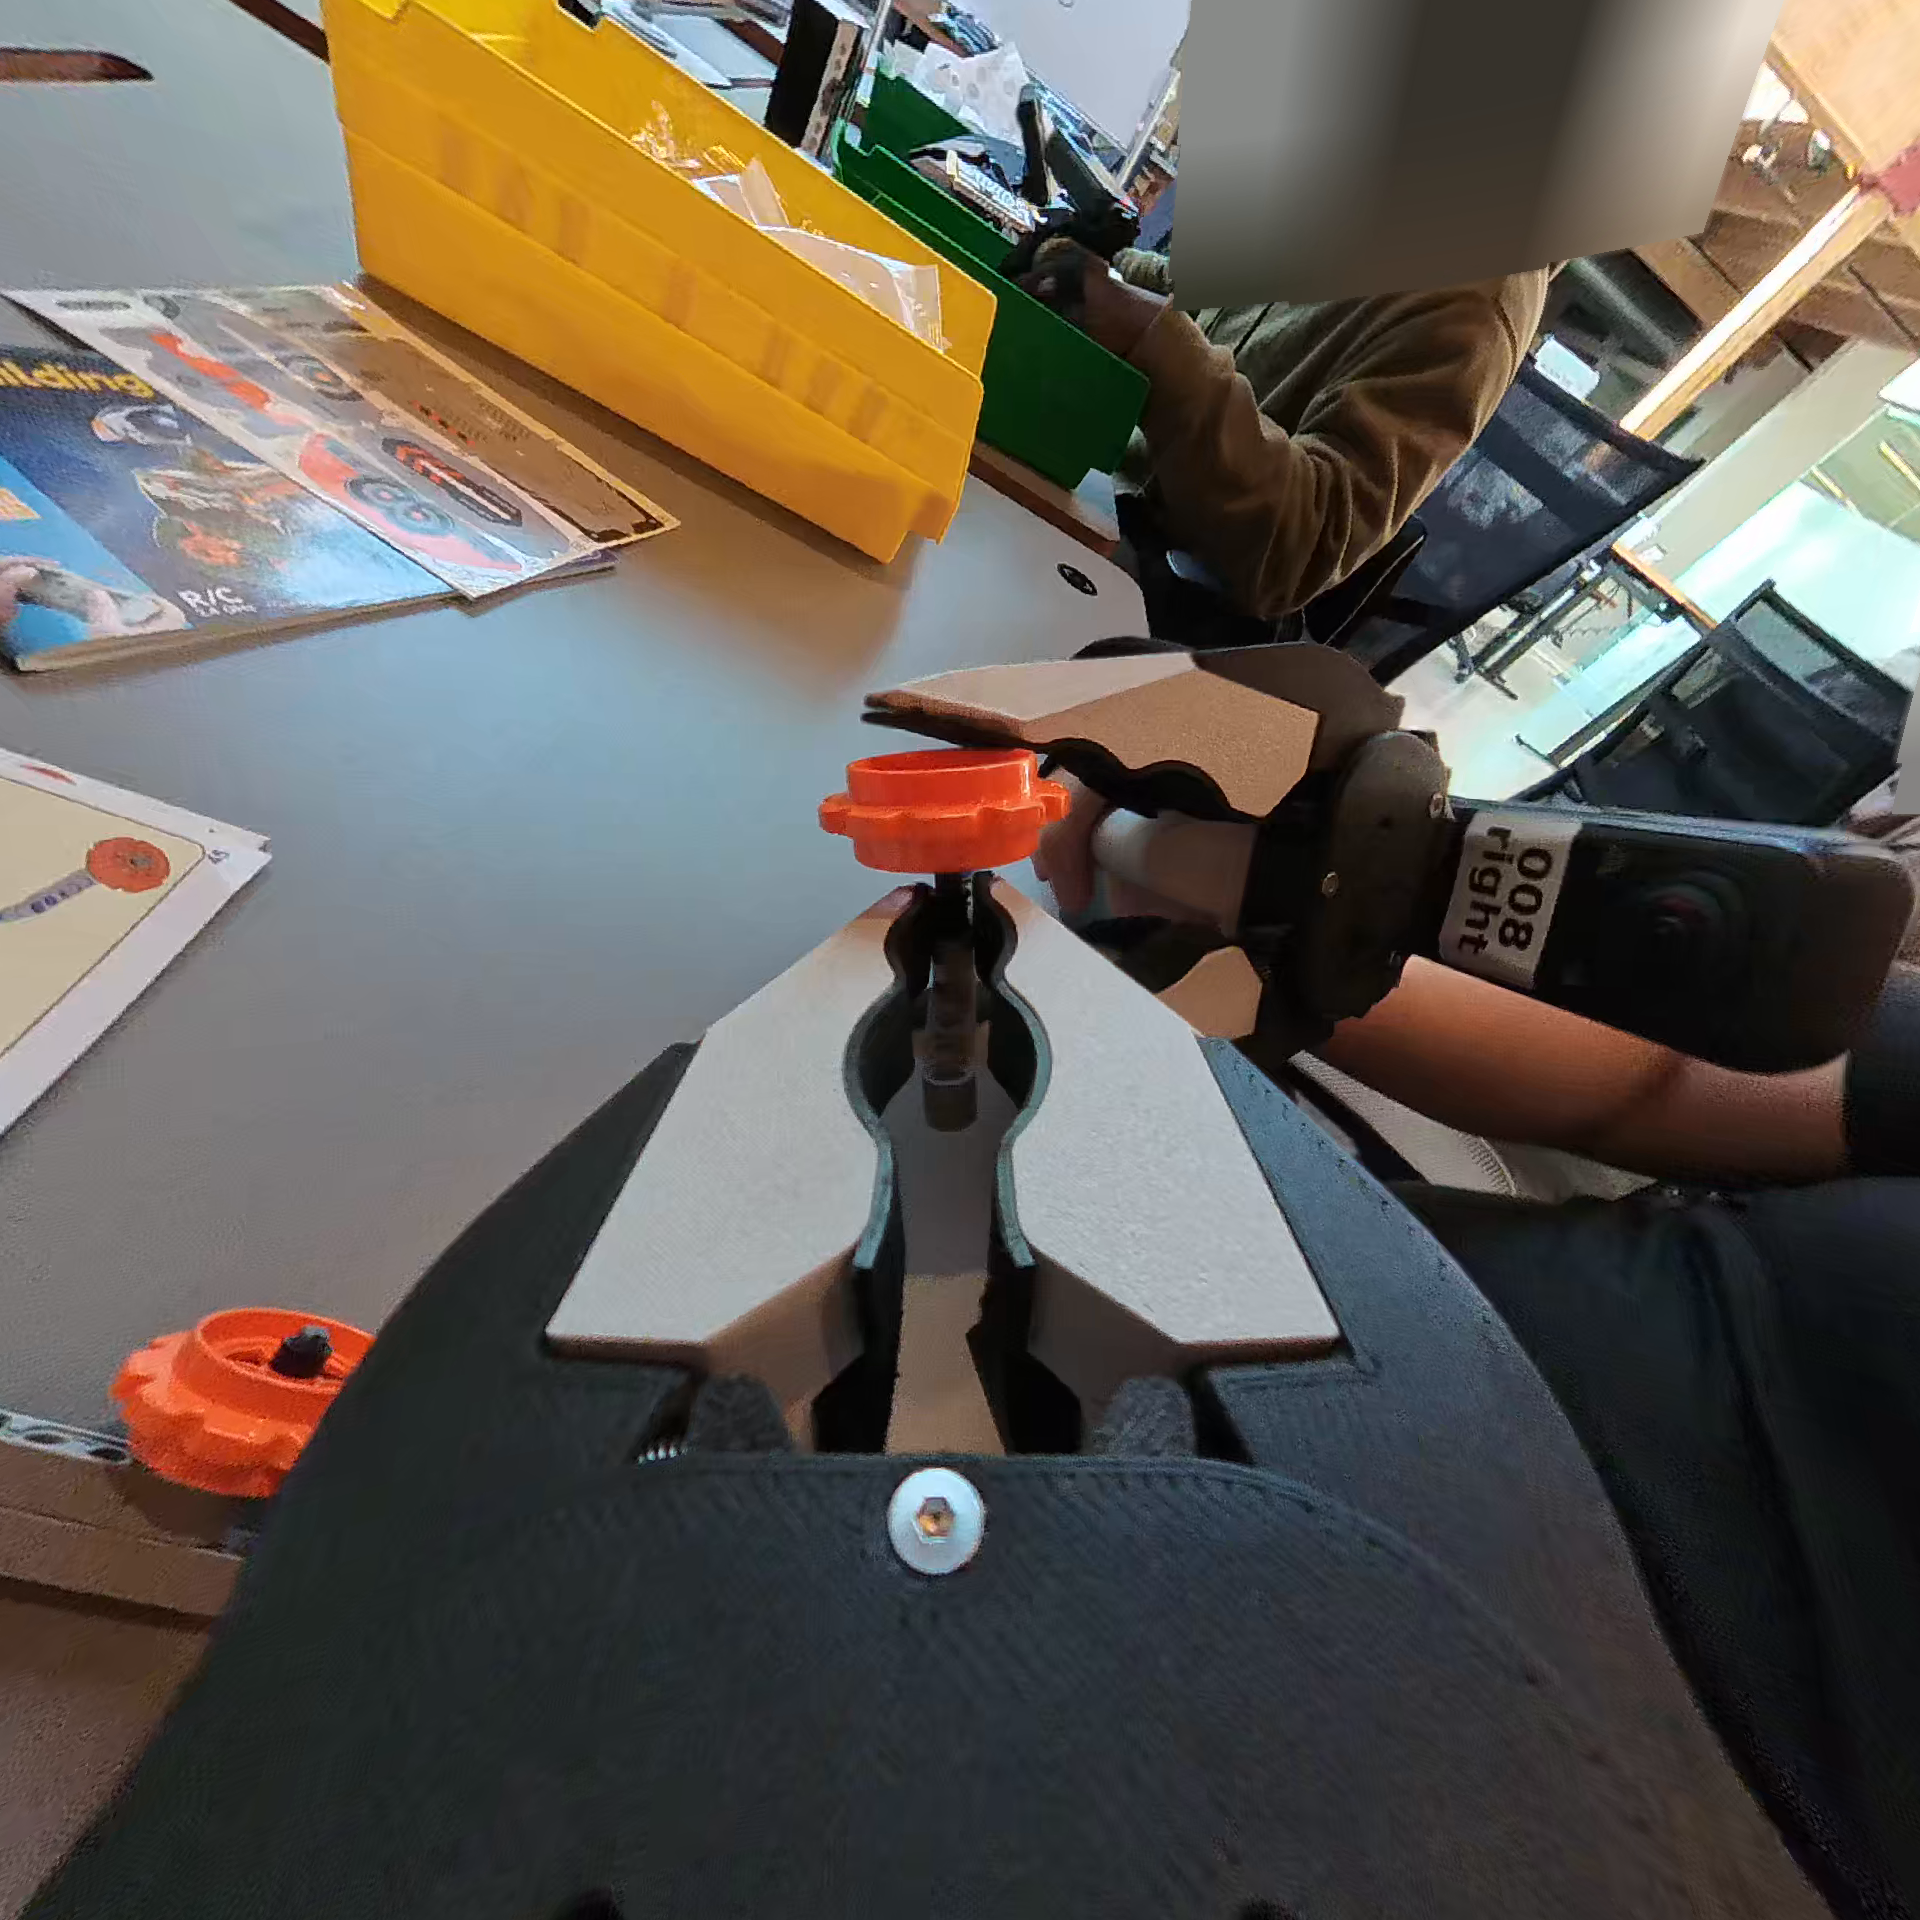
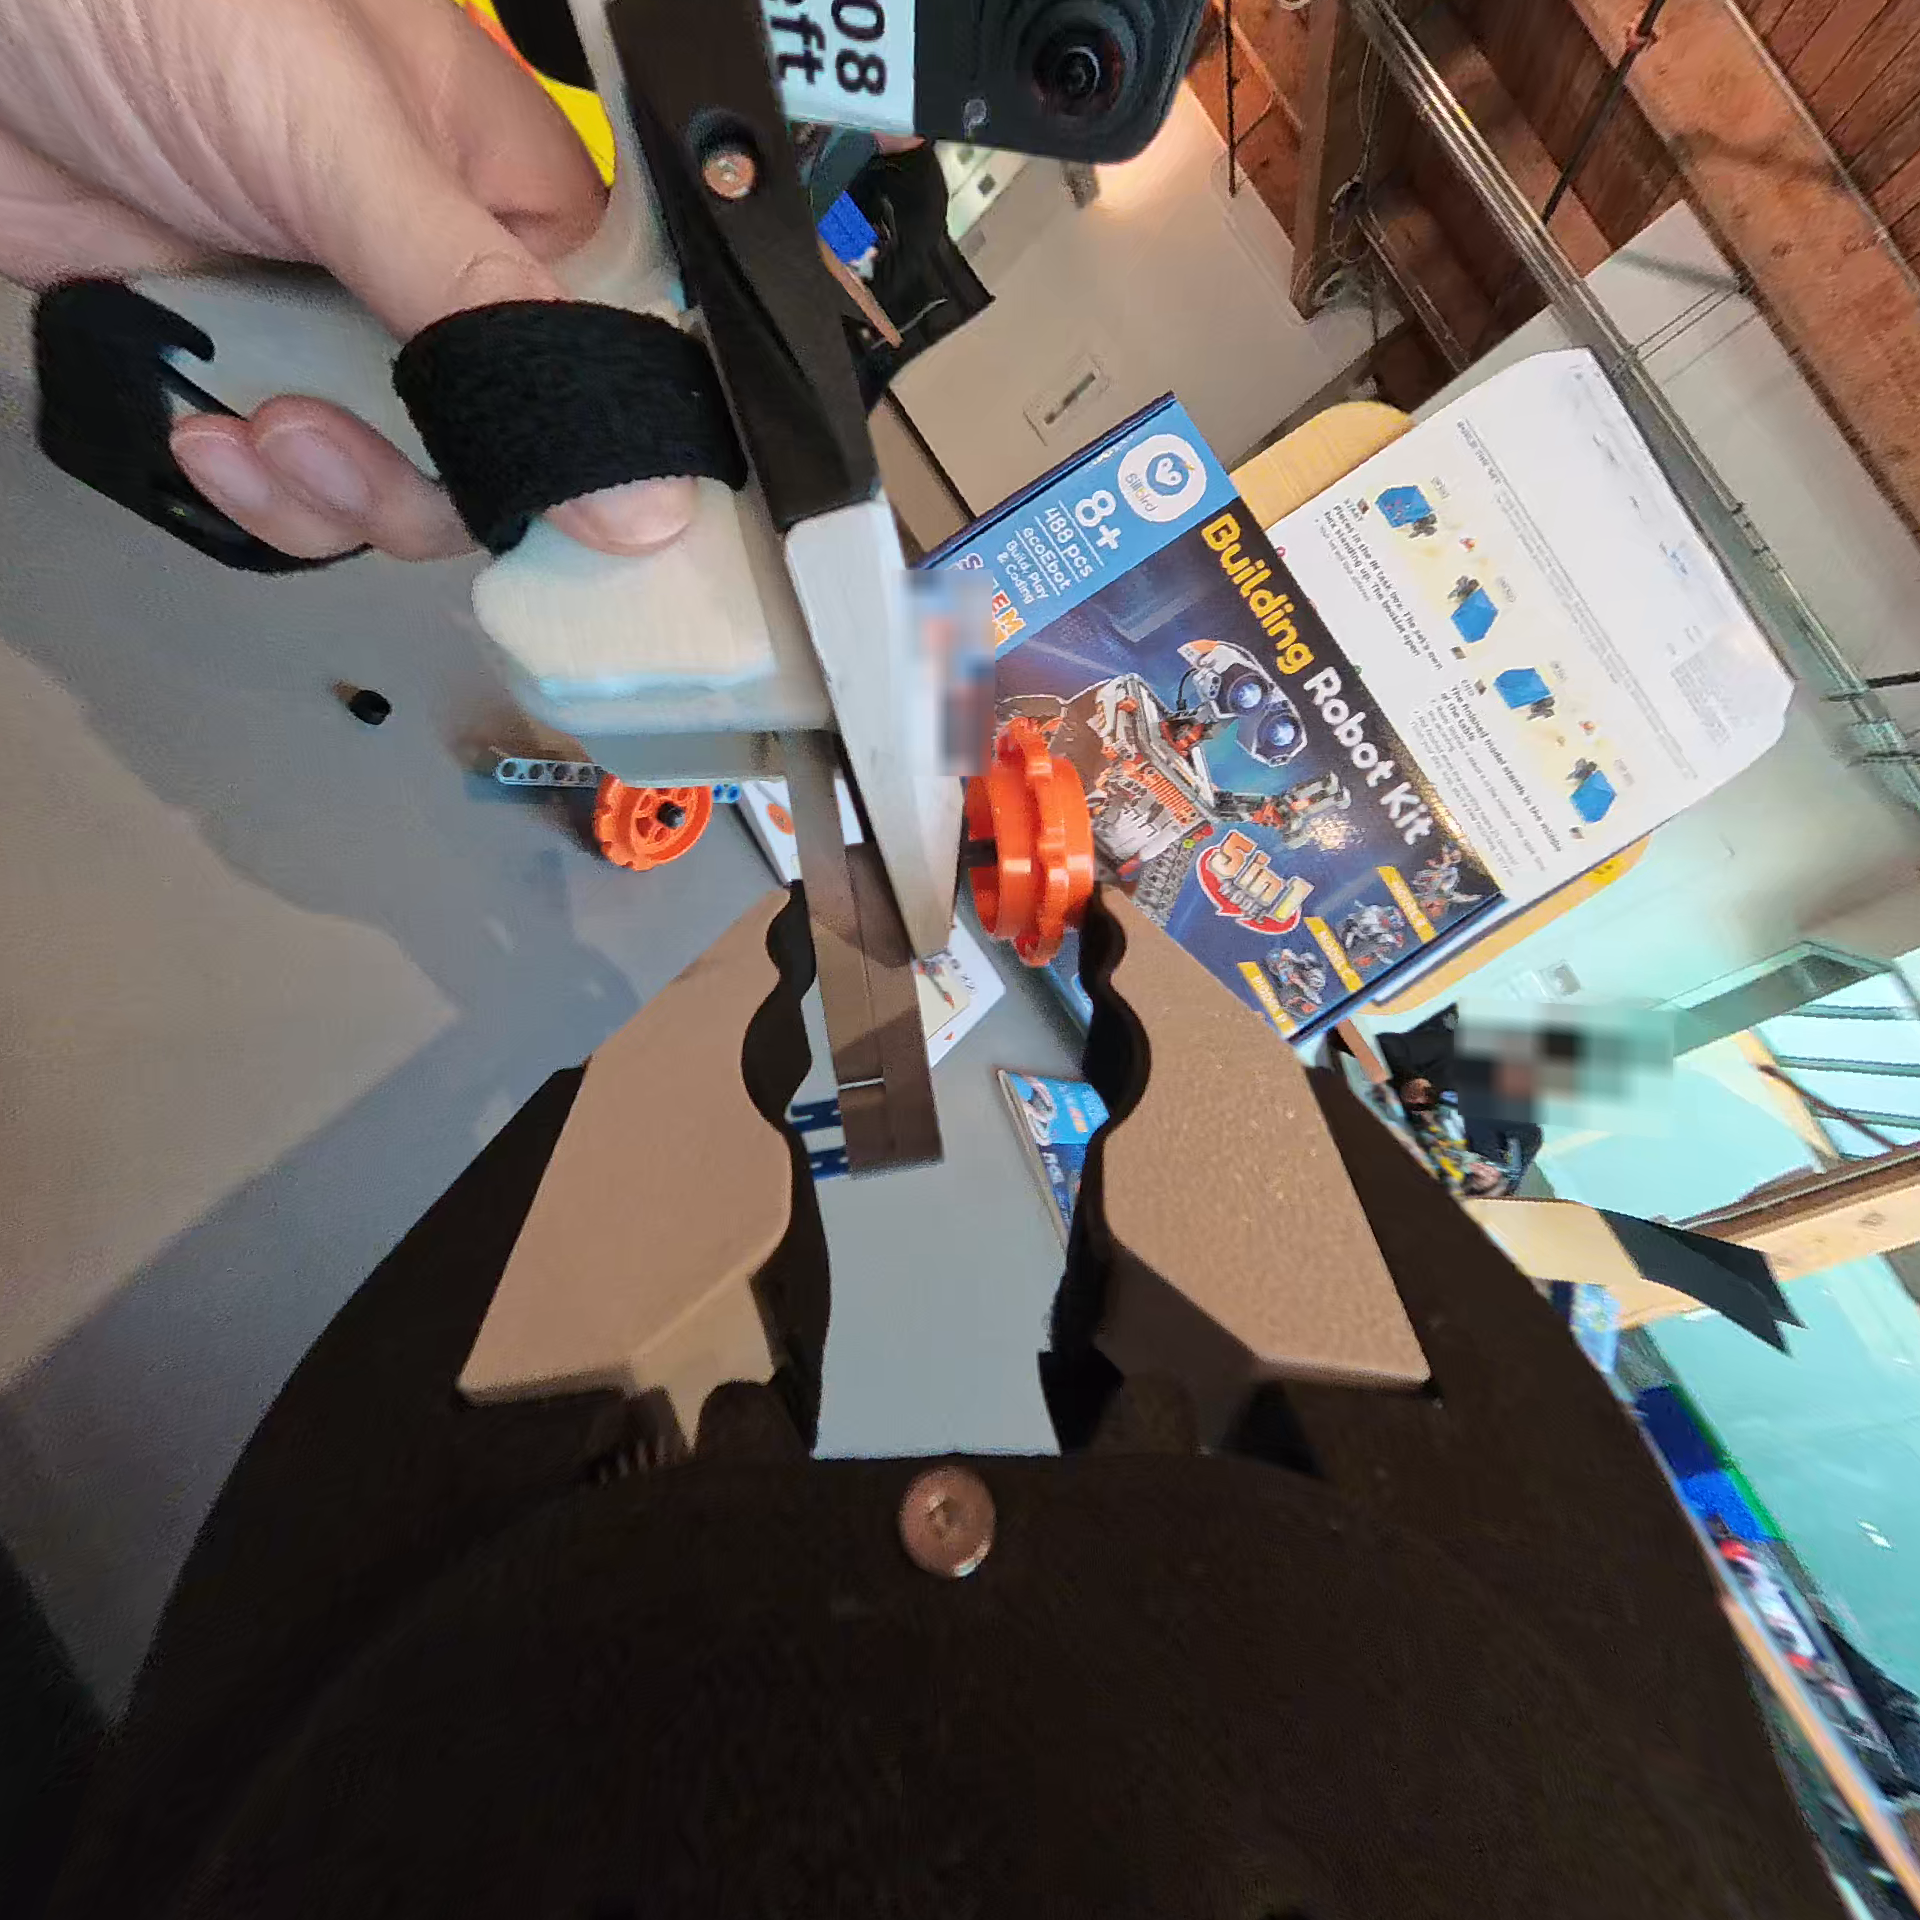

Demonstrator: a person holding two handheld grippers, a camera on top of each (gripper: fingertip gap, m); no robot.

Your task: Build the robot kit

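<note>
My left gripper [image 1: 951,904] is shut on a thin black axle [image 1: 948,1039] that runs back between its fingers. An orange toothed wheel [image 1: 940,810] sits on the axle's end just past the tips. My right gripper [image 2: 945,925] is open. Its jaws stand either side of the left gripper's fingers [image 2: 873,707] and the orange wheel [image 2: 1029,852], with the wheel close to its right fingertip. In the left wrist view, its upper finger [image 1: 1091,707] lies just over the wheel. A second orange wheel [image 1: 234,1392] lies on the grey table [image 1: 623,779].
A yellow bin [image 1: 665,291] and a green bin [image 1: 1049,384] stand at the back, with a person's sleeve [image 1: 1299,436] beside them. A blue kit box [image 2: 1195,748], booklets [image 1: 343,436] and an instruction sheet [image 1: 83,894] lie on the table. A small black part [image 2: 367,707] lies loose. Left and right tips are no more than a few centimetres apart.
</note>
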